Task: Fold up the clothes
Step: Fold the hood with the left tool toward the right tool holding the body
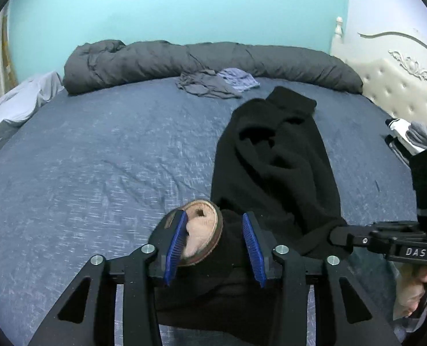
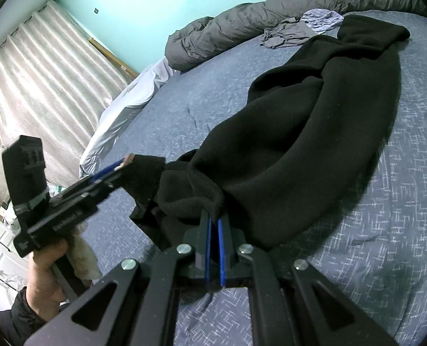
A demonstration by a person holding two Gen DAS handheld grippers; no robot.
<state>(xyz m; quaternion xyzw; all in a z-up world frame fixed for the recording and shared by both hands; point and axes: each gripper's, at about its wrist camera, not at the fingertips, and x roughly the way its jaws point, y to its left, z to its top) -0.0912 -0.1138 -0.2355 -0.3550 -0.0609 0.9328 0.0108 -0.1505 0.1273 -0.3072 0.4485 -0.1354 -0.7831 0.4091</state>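
Left wrist view shows you a crumpled grey garment (image 1: 205,85) and a pale blue striped cloth (image 1: 239,79) lying together at the far side of the bed, just in front of a long rolled dark grey duvet (image 1: 207,60) that runs along the turquoise wall (image 1: 170,3). At the right edge sits a black-and-white striped garment (image 1: 398,135) near the cream tufted headboard (image 1: 398,86). Nothing lies between your claws and the far pile except open sheet.

You are working over a bed with a blue-grey patterned sheet (image 1: 98,150); the right wrist view adds pale pleated curtains (image 2: 40,66) and a light grey sheet (image 2: 121,109) hanging off the bed's edge.

The thick black fleece garment (image 1: 274,155) stretches from the far middle of the bed toward you, its near end raised off the sheet. Your left claw (image 1: 213,242) stands released, blue pads apart, with a black cuff showing tan fleecy lining (image 1: 199,230) between them; the lining touches the left pad. Your right claw (image 2: 215,225) is clenched on a bunched black edge of the same garment, pads nearly together.
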